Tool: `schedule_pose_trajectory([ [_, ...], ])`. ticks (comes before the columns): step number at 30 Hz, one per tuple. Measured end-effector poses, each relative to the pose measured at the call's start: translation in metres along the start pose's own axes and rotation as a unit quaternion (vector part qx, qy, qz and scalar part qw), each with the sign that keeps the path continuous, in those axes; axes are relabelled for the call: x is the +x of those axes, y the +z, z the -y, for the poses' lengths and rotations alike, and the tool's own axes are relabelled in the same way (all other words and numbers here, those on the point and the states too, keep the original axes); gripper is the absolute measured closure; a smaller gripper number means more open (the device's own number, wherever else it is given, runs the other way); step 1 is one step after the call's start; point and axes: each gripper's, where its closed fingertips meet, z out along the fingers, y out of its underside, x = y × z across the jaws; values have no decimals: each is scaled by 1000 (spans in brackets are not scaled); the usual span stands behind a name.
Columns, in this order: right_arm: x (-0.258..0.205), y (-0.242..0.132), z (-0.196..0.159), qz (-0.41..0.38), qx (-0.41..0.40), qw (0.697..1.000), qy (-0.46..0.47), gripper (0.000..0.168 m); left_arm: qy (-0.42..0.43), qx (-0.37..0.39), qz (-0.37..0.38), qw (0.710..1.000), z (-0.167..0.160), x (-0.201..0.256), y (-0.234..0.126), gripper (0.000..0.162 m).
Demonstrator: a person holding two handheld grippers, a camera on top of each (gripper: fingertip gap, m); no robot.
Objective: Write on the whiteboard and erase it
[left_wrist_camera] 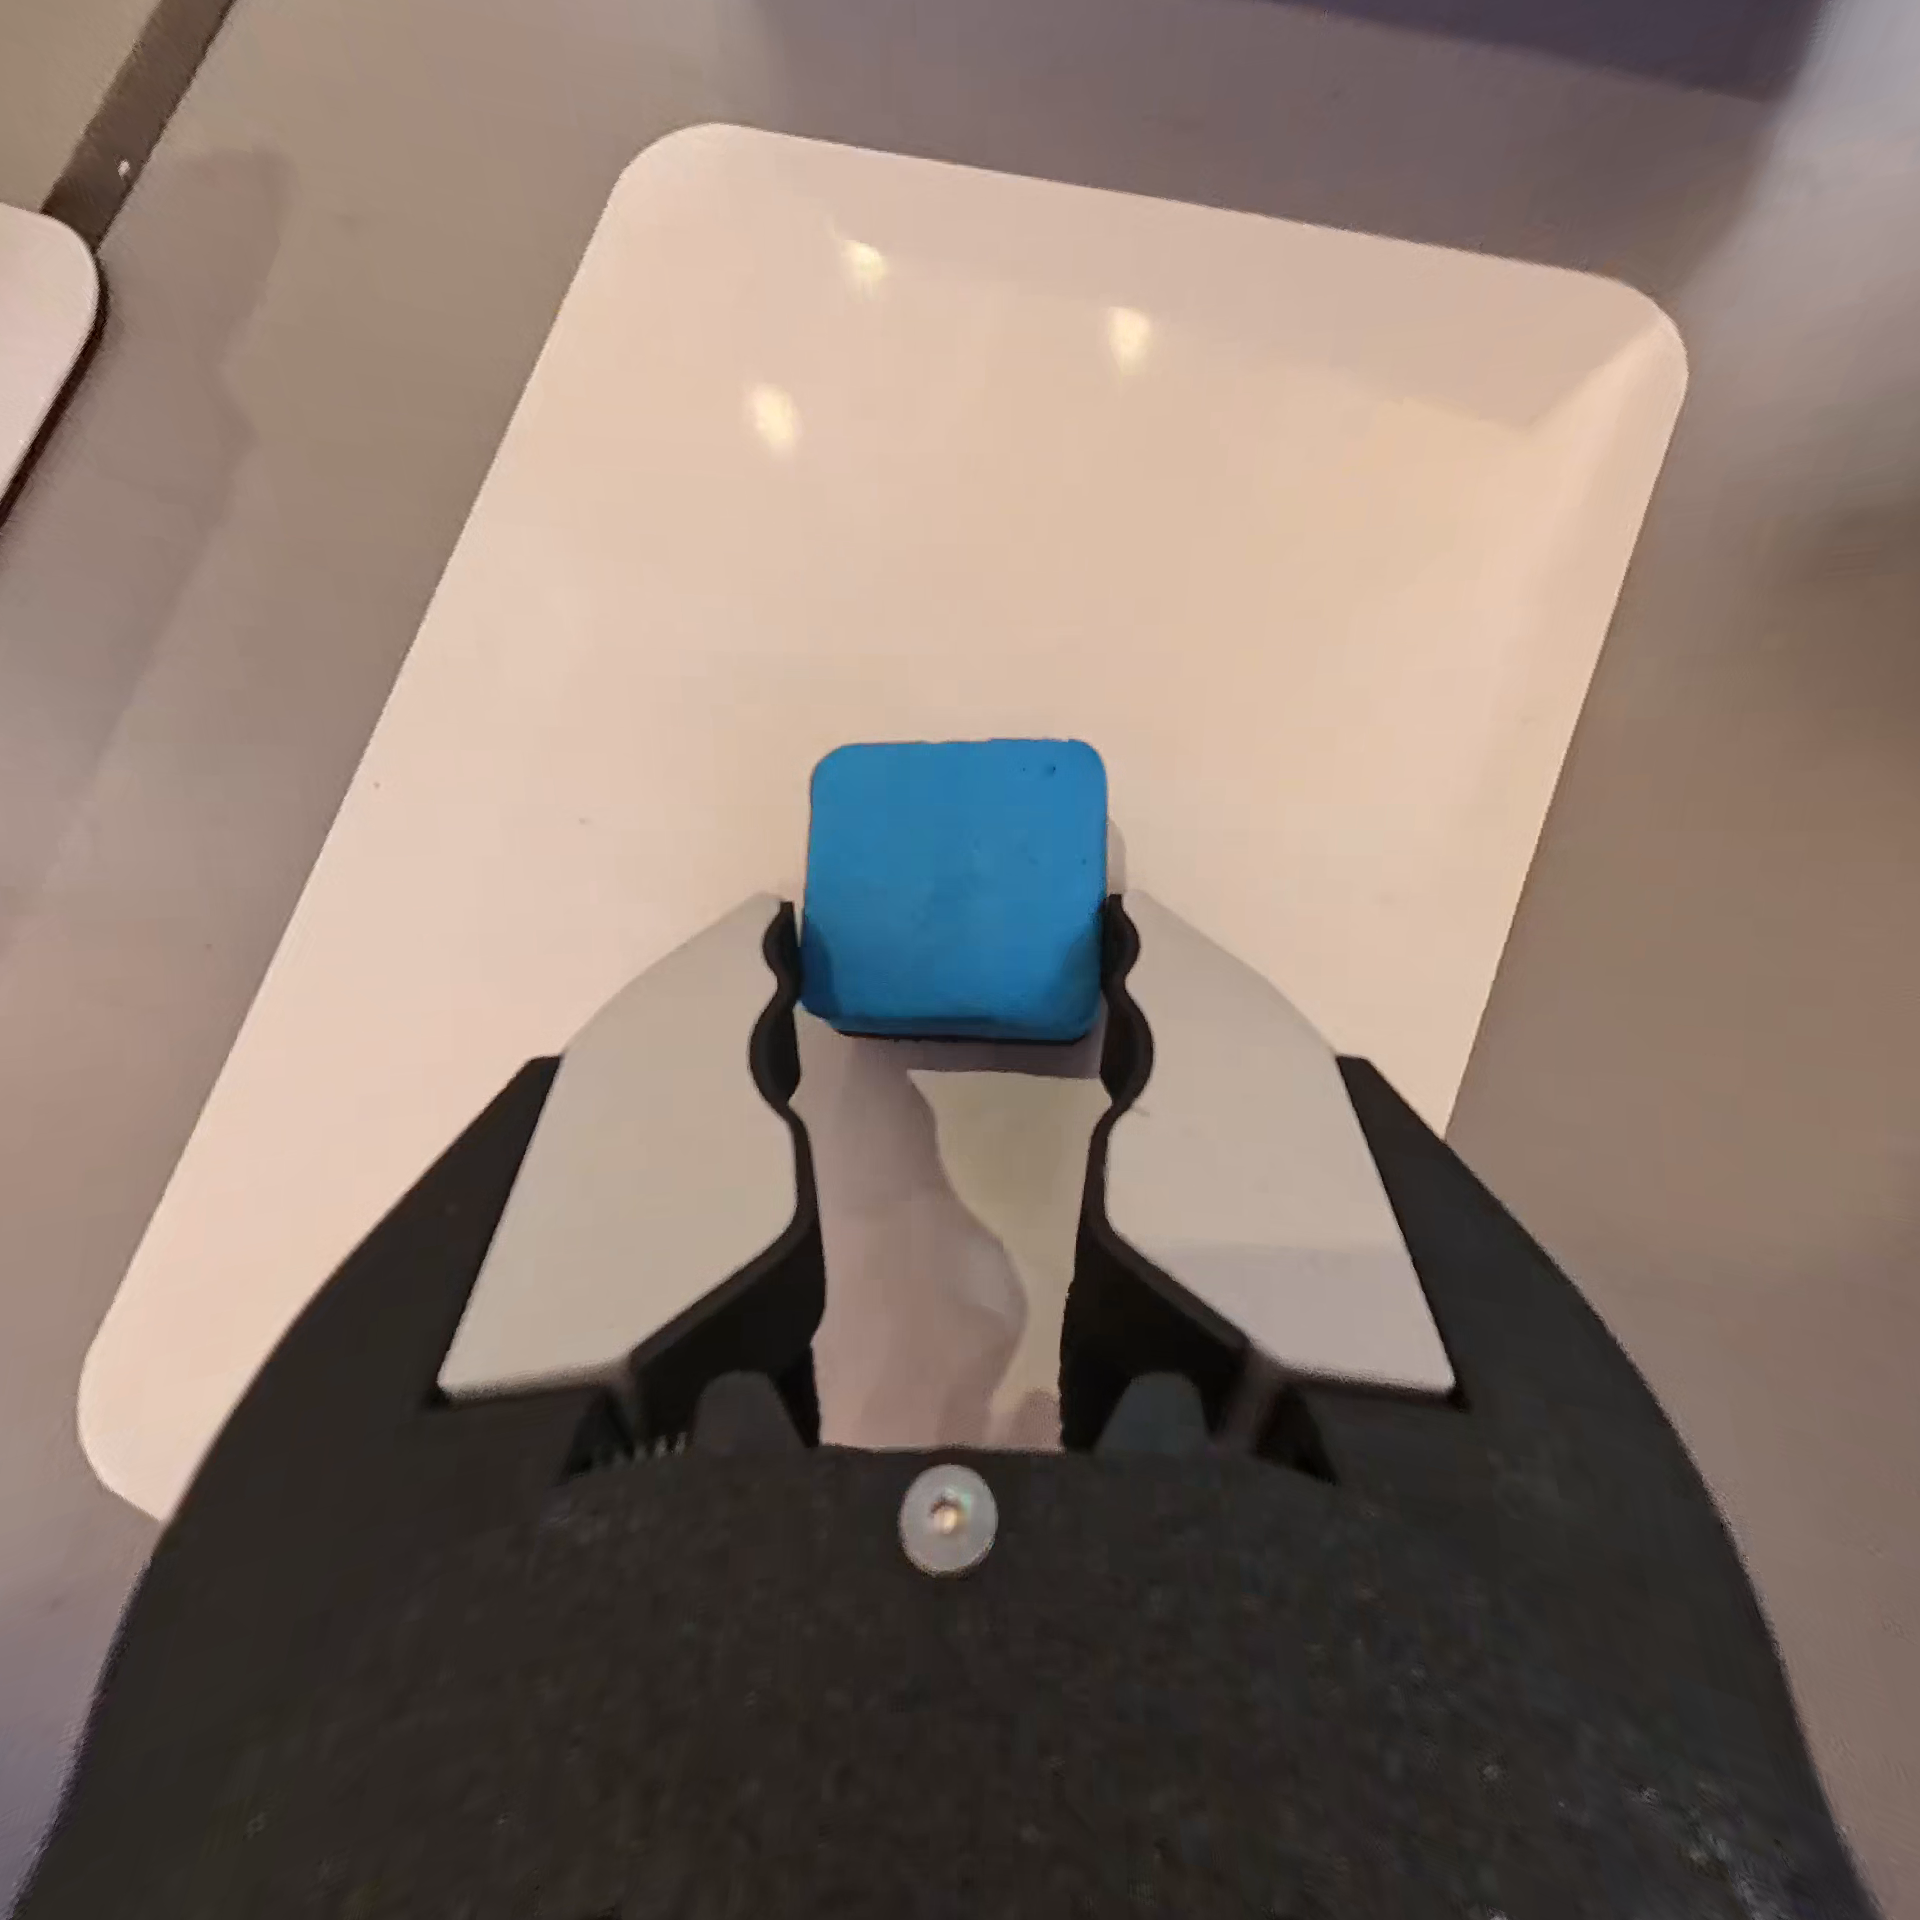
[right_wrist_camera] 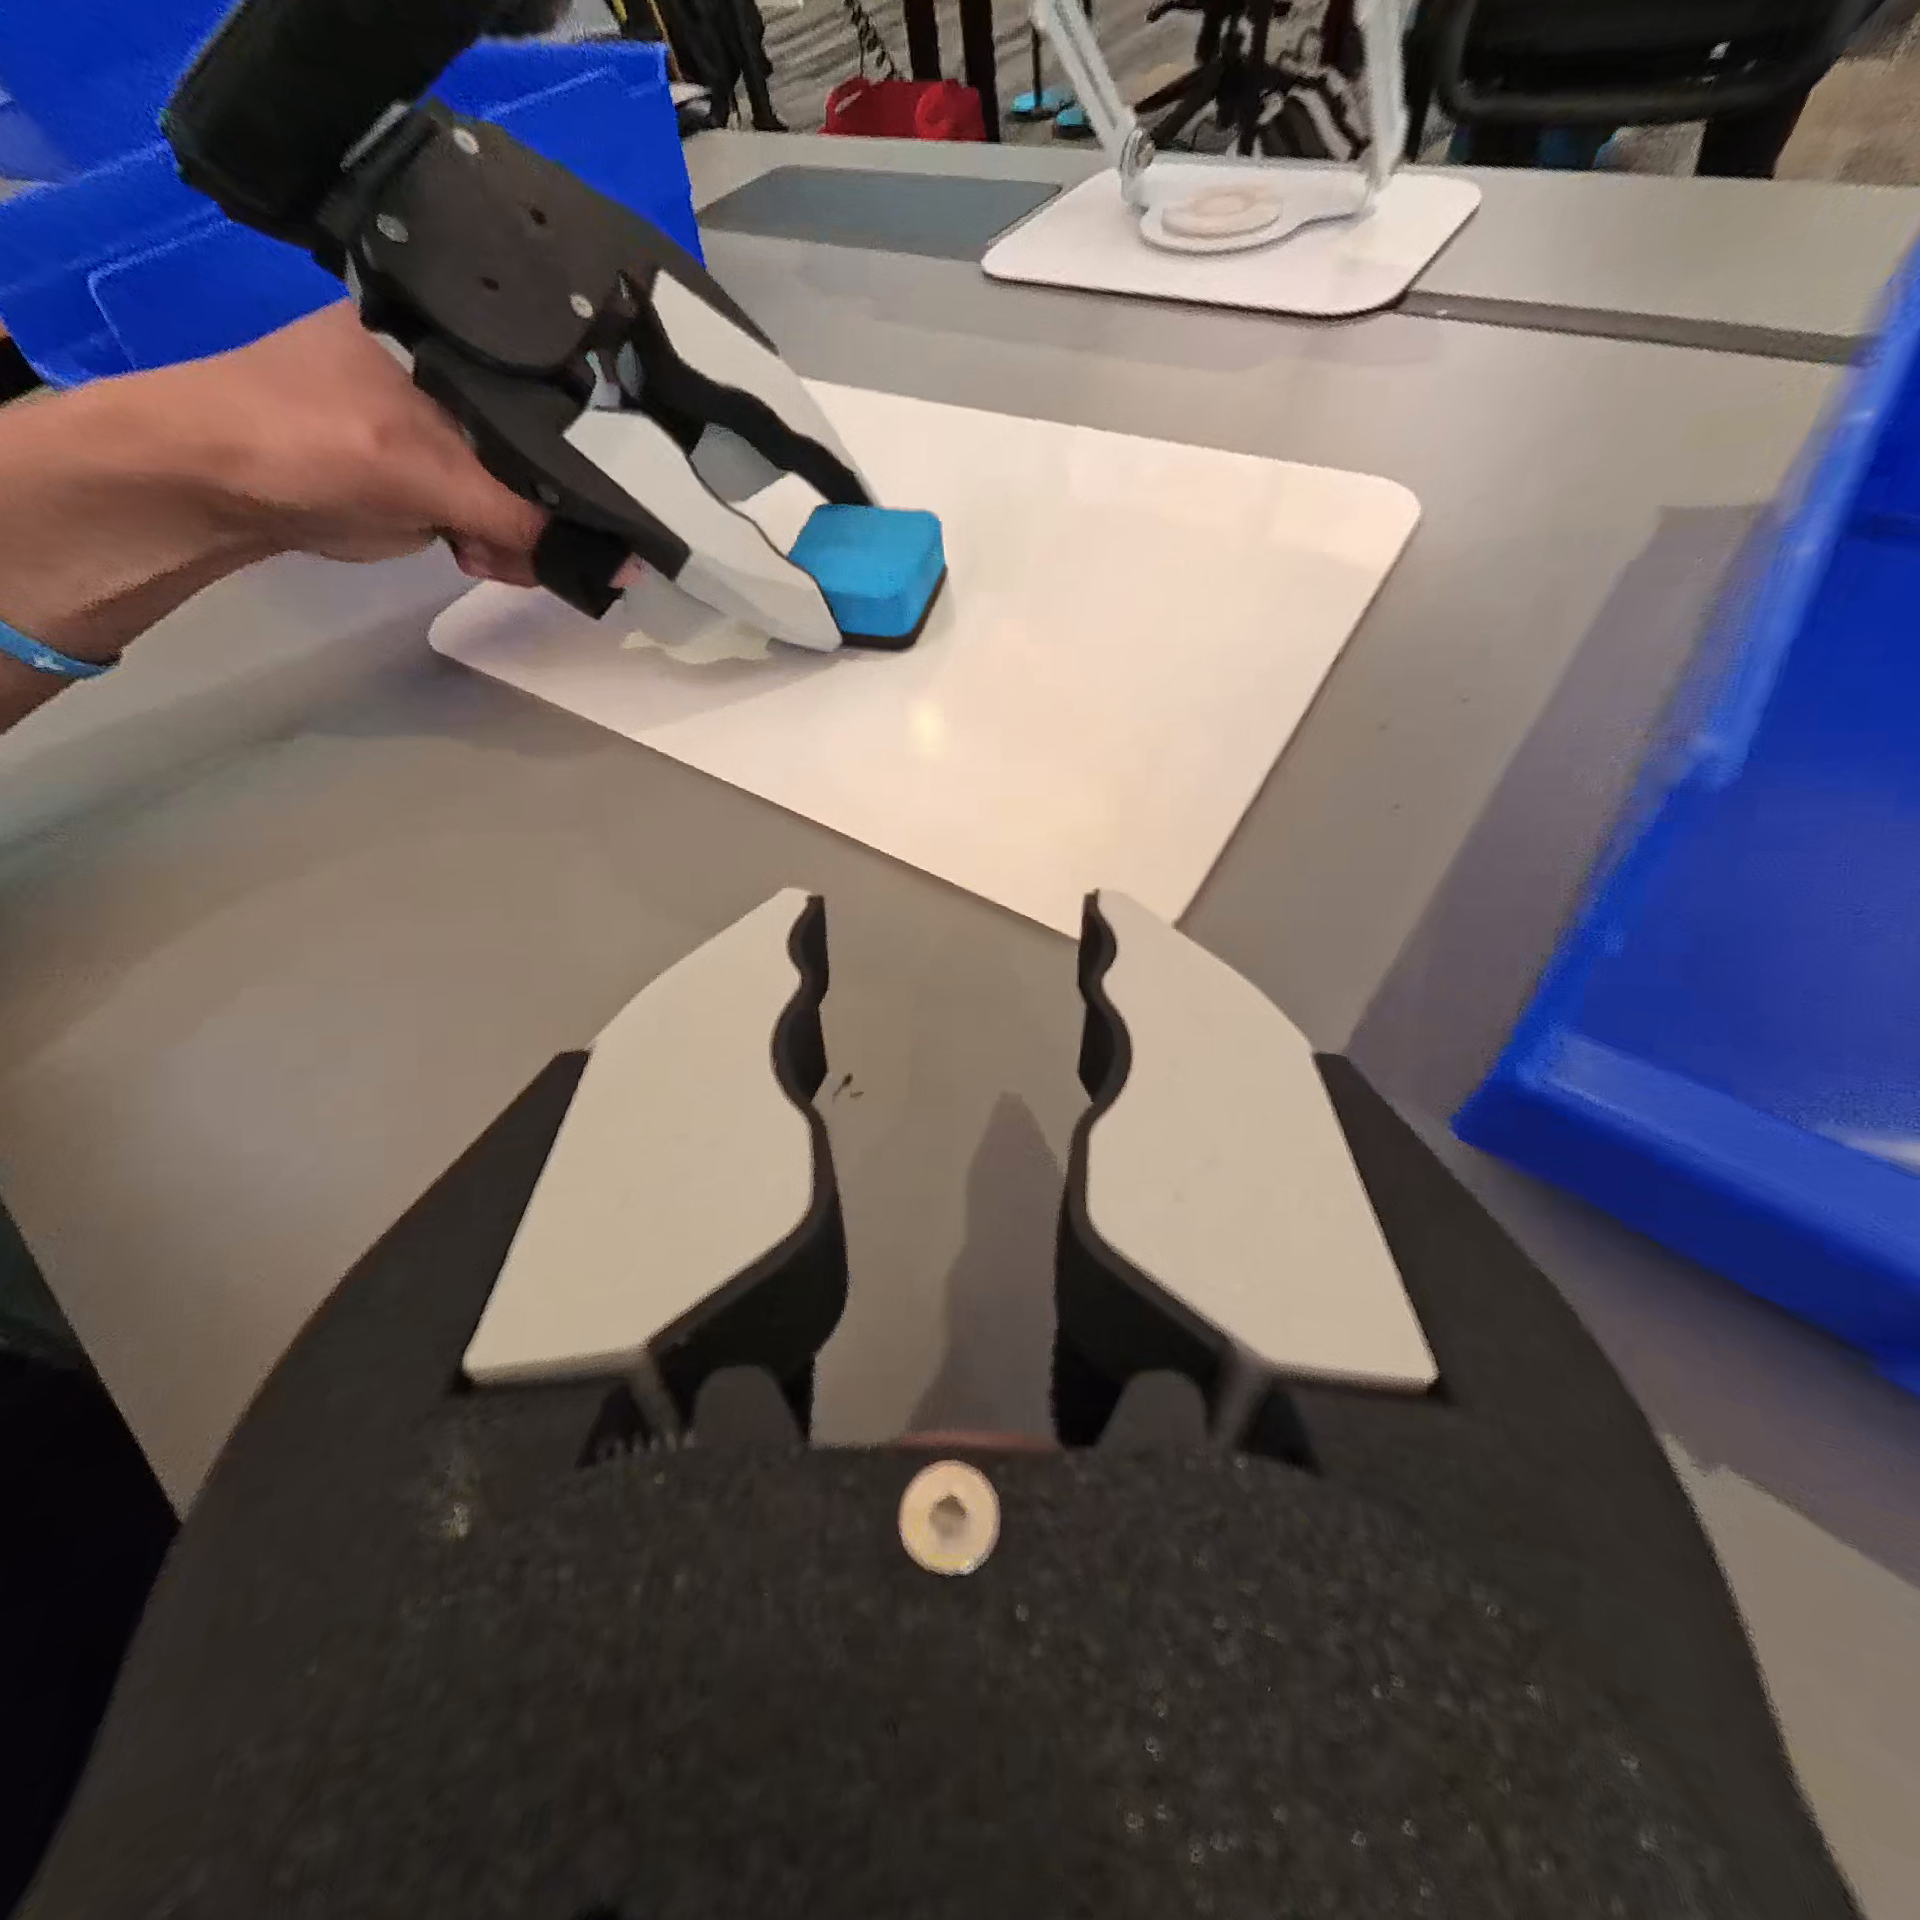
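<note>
The grey desk [right_wrist_camera: 312, 883] carries all. Blue bins stand on it: one [right_wrist_camera: 1714, 935] at 3 o'clock in the right wrist view, another [right_wrist_camera: 561, 114] at 11 o'clock behind the person's hand [right_wrist_camera: 260, 468]. The whiteboard [right_wrist_camera: 1091, 675] lies flat on the desk, its surface blank and glossy. At 1 o'clock, well beyond it, a white pad [right_wrist_camera: 1247, 260] bears a white stand. The left gripper [left_wrist_camera: 951, 935] has its fingers clenched on the sides of the blue eraser [left_wrist_camera: 951, 883], whose dark underside rests on the board near its 9 o'clock part in the right wrist view. The right gripper [right_wrist_camera: 954, 914] hangs over bare desk just short of the board's near corner, fingers parted and holding nothing.
</note>
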Motion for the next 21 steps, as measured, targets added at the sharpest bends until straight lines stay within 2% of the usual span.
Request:
schedule_pose_trajectory([
  [3,-12,23,11,39,-34,999,-7,120,-4,12,12,1000,-1,-1,-16,91],
  [6,-21,64,25,56,-108,990,-76,108,-55,47,38,997,-9,3,-47,92],
  [7,-18,81,31,49,-134,986,-86,105,-83,59,59,993,-15,3,-57,98],
  [11,-43,143,49,86,-174,981,-23,98,-156,110,121,974,-44,18,-94,106],
  [13,-43,164,44,50,-191,979,-43,91,-167,130,135,968,-55,29,-109,108],
  [17,-42,188,19,19,-247,967,-58,90,-178,147,127,965,-69,46,-119,109],
  [18,-41,189,17,9,-251,966,-65,106,-176,142,122,966,-71,47,-119,109],
  [21,-46,173,33,6,-237,968,-81,107,-165,144,131,967,-74,44,-124,111],
])
